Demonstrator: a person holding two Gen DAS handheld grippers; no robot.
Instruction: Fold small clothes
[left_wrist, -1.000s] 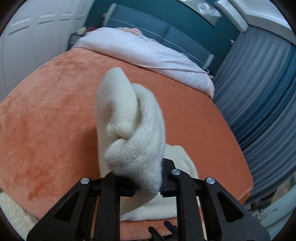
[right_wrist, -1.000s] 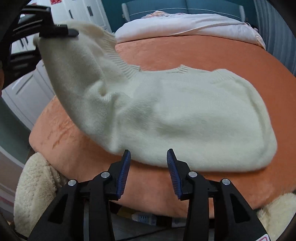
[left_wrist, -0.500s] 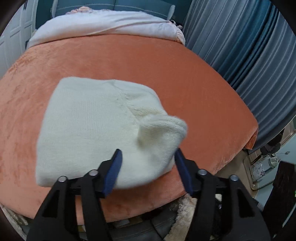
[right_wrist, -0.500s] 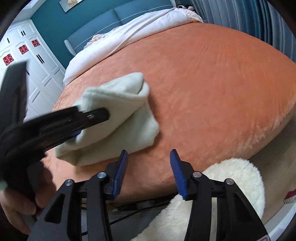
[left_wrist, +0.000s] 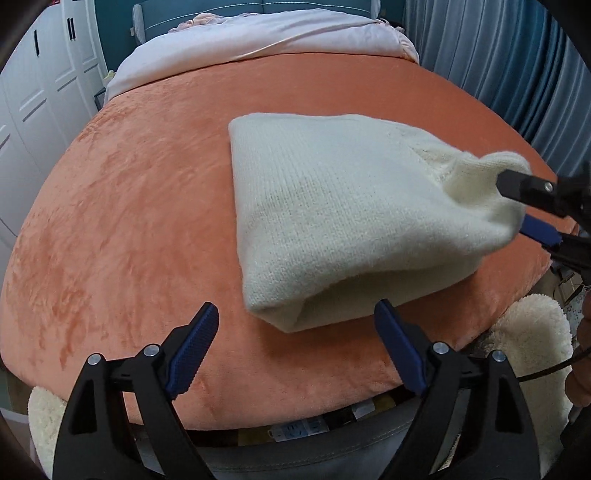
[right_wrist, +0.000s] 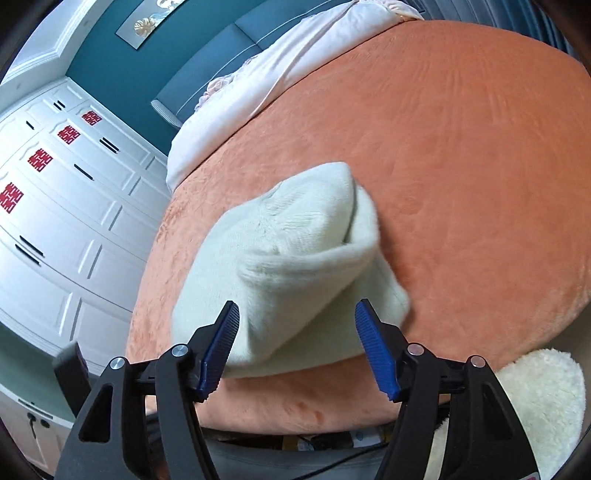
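Observation:
A cream knitted garment (left_wrist: 332, 206) lies folded on the orange bedspread (left_wrist: 129, 221), near the bed's front edge. My left gripper (left_wrist: 295, 315) hangs just before the garment's near corner; its jaws are opening wide and nothing is between the pads. My right gripper (left_wrist: 517, 206) reaches in from the right around the garment's bulging end. In the right wrist view the garment (right_wrist: 295, 258) fills the gap between the fingers of the right gripper (right_wrist: 297, 306). Those jaws are opening and the pads do not visibly press on the knit.
A pale pink duvet (left_wrist: 258, 40) covers the head of the bed below a blue headboard. White wardrobe doors (right_wrist: 55, 221) stand to the left and grey-blue curtains (left_wrist: 498, 55) to the right. A fluffy cream rug (right_wrist: 535, 398) lies below the bed's front edge.
My left gripper let go of the raised garment end, opened and sank; the garment now lies folded flat. My right gripper swung over to the garment's end and spread wider.

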